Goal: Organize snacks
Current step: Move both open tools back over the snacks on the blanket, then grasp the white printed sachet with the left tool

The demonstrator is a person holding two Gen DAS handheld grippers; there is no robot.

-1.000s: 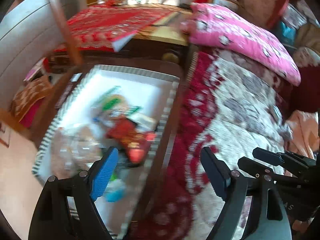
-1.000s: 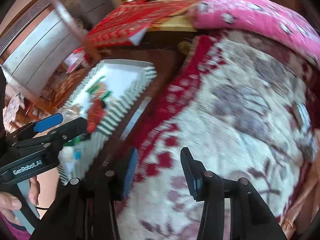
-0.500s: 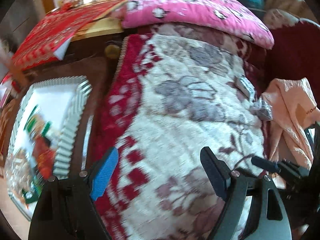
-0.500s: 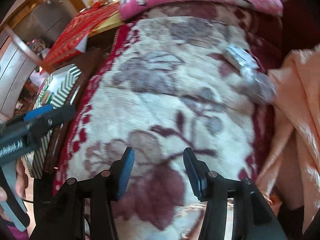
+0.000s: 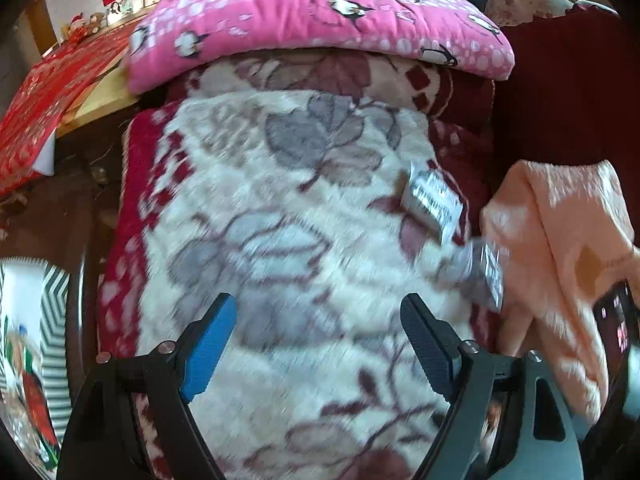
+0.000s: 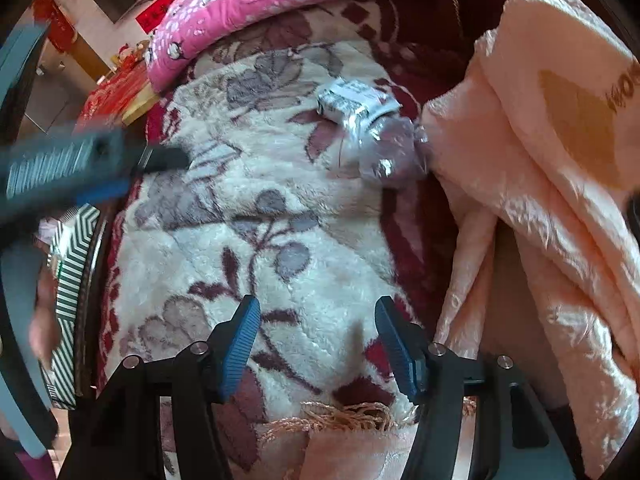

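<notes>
Two silver snack packets (image 6: 362,114) lie on the floral blanket (image 6: 256,240), upper centre of the right view, beside a peach cloth (image 6: 540,160). The empty right tool (image 6: 316,340), jaws wide, is nearer; the left tool (image 5: 316,340), also wide, sits further left. Both have swung away from the tray (image 5: 24,320), now at lower left.

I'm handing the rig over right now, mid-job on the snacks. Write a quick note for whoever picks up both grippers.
Left gripper: open, empty, above the floral blanket.
Right gripper: open, empty, above the same blanket.
Two silvery snack packets lie on the blanket ahead, touching each other, at the edge of the peach cloth.
The striped tray stands off the blanket's left side and already holds several snacks.
Done: some snacks are in the tray.
Left: pick up both packets and carry them to the tray. The left view is blurred; check positions first.
</notes>
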